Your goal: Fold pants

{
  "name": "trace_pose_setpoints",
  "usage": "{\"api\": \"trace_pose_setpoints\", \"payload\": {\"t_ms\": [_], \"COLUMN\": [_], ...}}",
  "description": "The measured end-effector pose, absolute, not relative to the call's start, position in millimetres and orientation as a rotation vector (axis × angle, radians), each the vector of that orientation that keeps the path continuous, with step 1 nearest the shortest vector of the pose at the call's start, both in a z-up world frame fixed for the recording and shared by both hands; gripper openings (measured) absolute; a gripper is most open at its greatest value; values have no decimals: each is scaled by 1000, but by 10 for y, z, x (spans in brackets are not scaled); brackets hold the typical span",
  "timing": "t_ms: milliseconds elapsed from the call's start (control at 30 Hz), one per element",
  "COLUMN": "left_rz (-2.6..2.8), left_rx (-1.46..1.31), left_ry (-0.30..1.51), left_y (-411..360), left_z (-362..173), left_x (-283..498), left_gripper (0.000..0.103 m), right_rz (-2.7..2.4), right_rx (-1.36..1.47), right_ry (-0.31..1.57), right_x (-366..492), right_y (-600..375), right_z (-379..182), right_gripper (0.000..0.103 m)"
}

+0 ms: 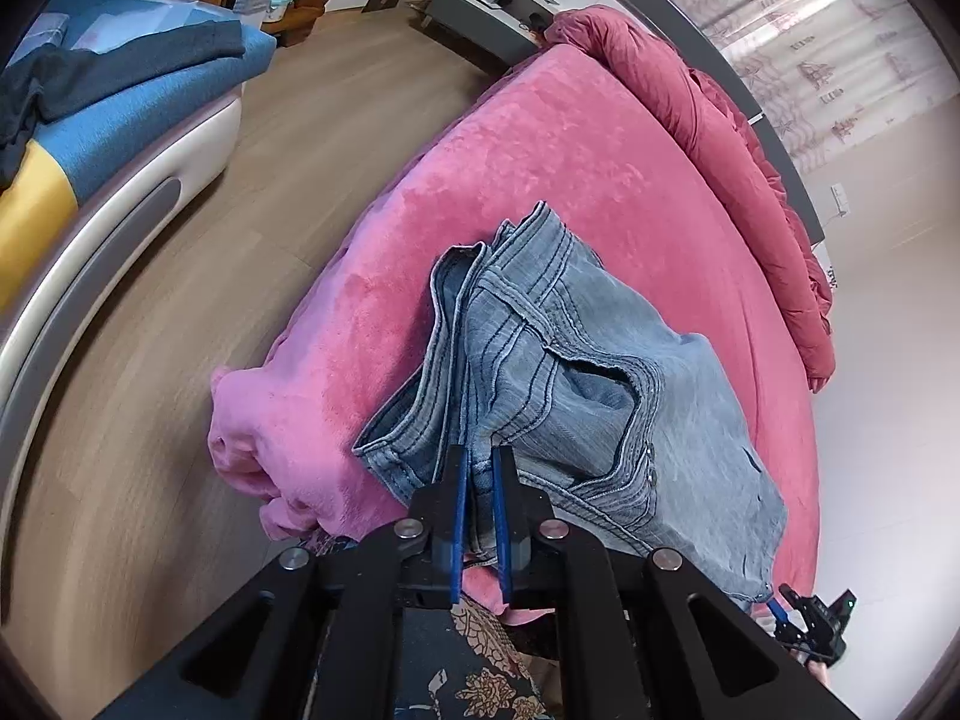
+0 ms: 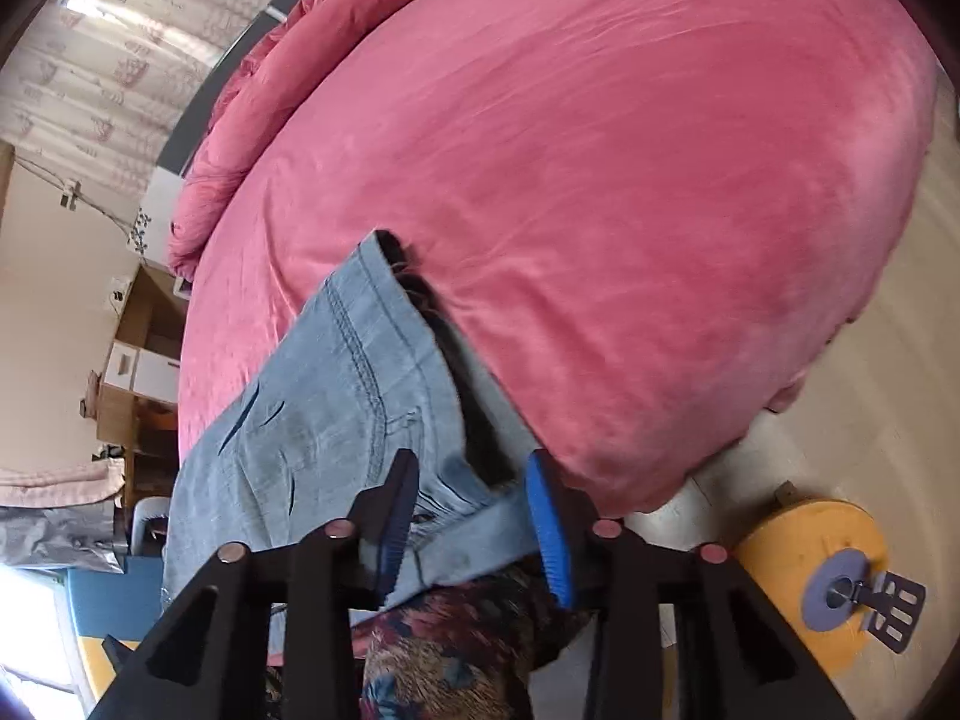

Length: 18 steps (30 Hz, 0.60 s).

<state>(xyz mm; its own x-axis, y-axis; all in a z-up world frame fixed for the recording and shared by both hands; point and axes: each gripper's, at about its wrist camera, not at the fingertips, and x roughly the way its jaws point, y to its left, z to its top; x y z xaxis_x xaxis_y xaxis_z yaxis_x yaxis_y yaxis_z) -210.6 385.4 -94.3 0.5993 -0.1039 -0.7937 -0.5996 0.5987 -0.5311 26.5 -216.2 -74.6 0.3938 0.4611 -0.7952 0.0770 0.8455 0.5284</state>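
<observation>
Left wrist view: the left tool [image 1: 480, 462] rises from the bottom centre of the frame, its two blue-lined fingers [image 1: 459, 510] nearly together and clenched on a bunched fold of the jeans [image 1: 600, 384]. These light blue denim pants lie crumpled in the centre and lower right of the frame, on a pink bed [image 1: 540, 180]. Their waistband and a pocket opening face up. A darker red quilt [image 1: 750, 150] is heaped along the bed's far edge at upper right. At lower right, the right tool [image 1: 786, 603] meets the corner of the denim; its grip is too small to judge here. A blue and yellow mattress [image 1: 120, 120] sits at upper left, across the wooden floor [image 1: 180, 330].

Right wrist view: the right tool [image 2: 474, 480] enters from the bottom centre with its fingers spread wide apart. Denim lies between them, touching the left finger [image 2: 396, 516] and running to the blue pad of the right one, not pinched. The jeans [image 2: 312, 396] stretch from the frame's middle to lower left, over the bed [image 2: 600, 150]. A yellow round stool [image 2: 798, 564] stands at lower right.
</observation>
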Motion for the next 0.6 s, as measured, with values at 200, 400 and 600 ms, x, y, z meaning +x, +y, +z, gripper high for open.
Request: {"api": "trace_pose_setpoints", "payload": {"t_ms": [200, 400, 600], "left_rz": [304, 282, 315], "left_rx": [-826, -760, -878], "left_ry": [898, 980, 967], "left_y": [3792, 3707, 3893], "left_z": [-802, -904, -961], "left_x": [-2126, -2120, -2250], "left_gripper": [8, 11, 46], "right_rz": [279, 234, 141], "right_rx": [298, 170, 152], "right_ry": [1228, 1240, 1299], "right_x": [356, 162, 190], "right_y": [-1690, -1771, -1747], "right_z": [-784, -634, -893], "right_gripper": [5, 2, 2]}}
